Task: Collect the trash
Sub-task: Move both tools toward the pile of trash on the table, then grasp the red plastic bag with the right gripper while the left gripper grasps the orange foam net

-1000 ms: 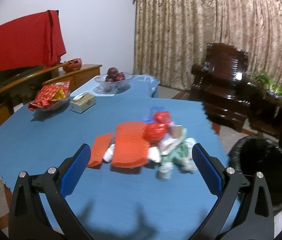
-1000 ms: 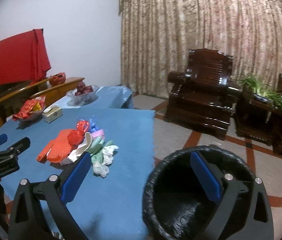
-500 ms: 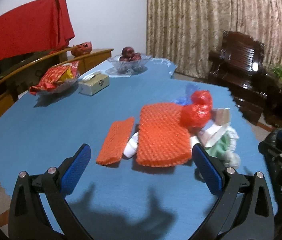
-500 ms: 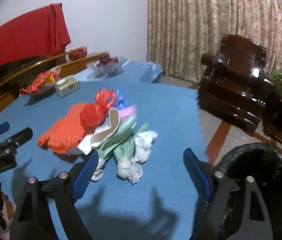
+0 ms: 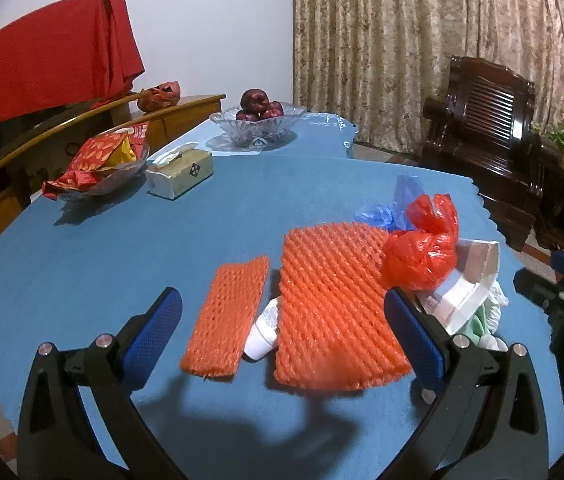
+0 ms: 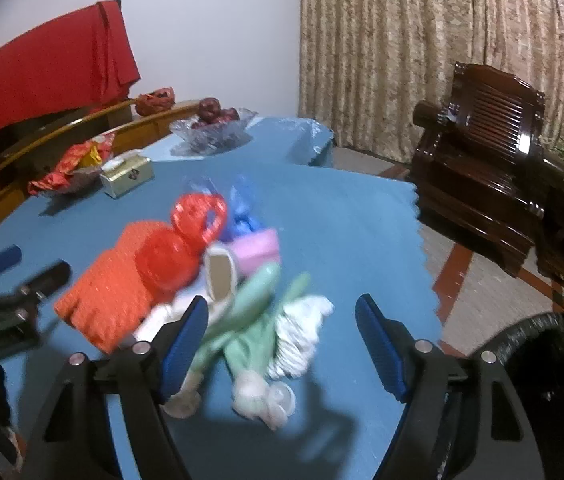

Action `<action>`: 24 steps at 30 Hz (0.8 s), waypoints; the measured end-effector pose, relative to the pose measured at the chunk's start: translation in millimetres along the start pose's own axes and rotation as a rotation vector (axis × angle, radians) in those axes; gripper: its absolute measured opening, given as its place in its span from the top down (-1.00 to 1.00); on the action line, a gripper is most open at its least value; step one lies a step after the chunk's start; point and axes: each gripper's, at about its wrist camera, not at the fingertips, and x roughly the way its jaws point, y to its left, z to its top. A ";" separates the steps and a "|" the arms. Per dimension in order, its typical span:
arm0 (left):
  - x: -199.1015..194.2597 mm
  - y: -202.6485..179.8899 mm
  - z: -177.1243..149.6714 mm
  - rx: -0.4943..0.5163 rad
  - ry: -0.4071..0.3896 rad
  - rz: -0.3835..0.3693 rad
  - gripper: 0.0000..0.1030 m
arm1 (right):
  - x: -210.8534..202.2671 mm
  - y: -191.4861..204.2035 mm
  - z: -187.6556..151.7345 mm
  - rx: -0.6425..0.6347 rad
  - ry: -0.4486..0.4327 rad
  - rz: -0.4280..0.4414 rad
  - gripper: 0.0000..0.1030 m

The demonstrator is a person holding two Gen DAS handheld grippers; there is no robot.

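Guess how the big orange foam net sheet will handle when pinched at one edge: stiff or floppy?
The big orange foam net sheet is probably floppy: it lies draped, with its near edge curling slightly. It is likely very light, being open mesh, so it may slide on the blue tablecloth when nudged. The knotted red plastic bag rests against its far corner and could get dragged along.

Matt blue cloth table cover [image 5: 101, 248]; ribbed orange foam net [image 5: 334, 304]; glossy red plastic bag [image 5: 422, 256].

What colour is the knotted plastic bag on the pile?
Red. The knotted plastic bag shows best in the left wrist view.
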 end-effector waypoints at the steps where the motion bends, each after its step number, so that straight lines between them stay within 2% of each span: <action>1: 1.9 1.6 -0.6 -0.003 0.002 0.006 -0.90 | 0.8 3.8 3.8 -0.003 -0.004 0.014 -0.44; 5: 10.3 18.7 -2.2 -0.017 0.021 0.047 -0.90 | 4.8 22.2 17.7 -0.010 -0.020 0.069 -0.21; 8: 9.7 38.2 0.6 -0.031 0.017 0.089 -0.90 | 2.7 35.9 25.0 -0.010 -0.044 0.108 -0.15; 12: 10.7 57.5 4.5 -0.051 0.017 0.110 -0.90 | 10.7 55.3 26.4 -0.033 -0.032 0.142 0.05; 15: 13.5 62.7 6.3 -0.062 0.016 0.108 -0.90 | 25.6 64.7 22.6 -0.039 0.005 0.144 0.11; 23: 20.4 61.6 7.6 -0.067 0.015 0.100 -0.90 | 57.6 65.3 18.7 -0.019 0.047 0.115 0.12; 24: 20.6 61.3 7.5 -0.066 0.016 0.099 -0.90 | 59.2 64.2 18.7 -0.021 0.048 0.124 0.22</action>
